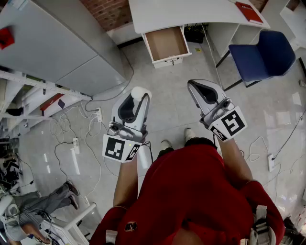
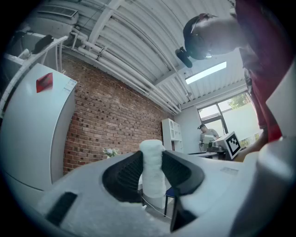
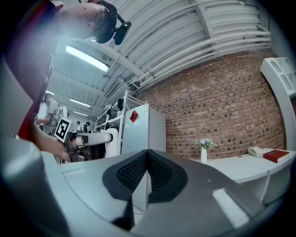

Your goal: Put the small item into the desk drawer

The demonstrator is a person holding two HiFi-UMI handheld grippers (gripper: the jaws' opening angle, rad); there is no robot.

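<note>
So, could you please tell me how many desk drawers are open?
1: the drawer pulled out from under the white desk, at the top centre of the head view, apparently empty. Closed drawers may be hidden beneath it.

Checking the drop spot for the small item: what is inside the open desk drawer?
The drawer shows only its bare brown bottom. Its rear end sits under the desk top, so that part cannot be seen.

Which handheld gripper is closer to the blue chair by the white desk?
Right. The right gripper is just left of the blue chair; the left gripper, clamping a small white cylinder, sits farther left.
</note>
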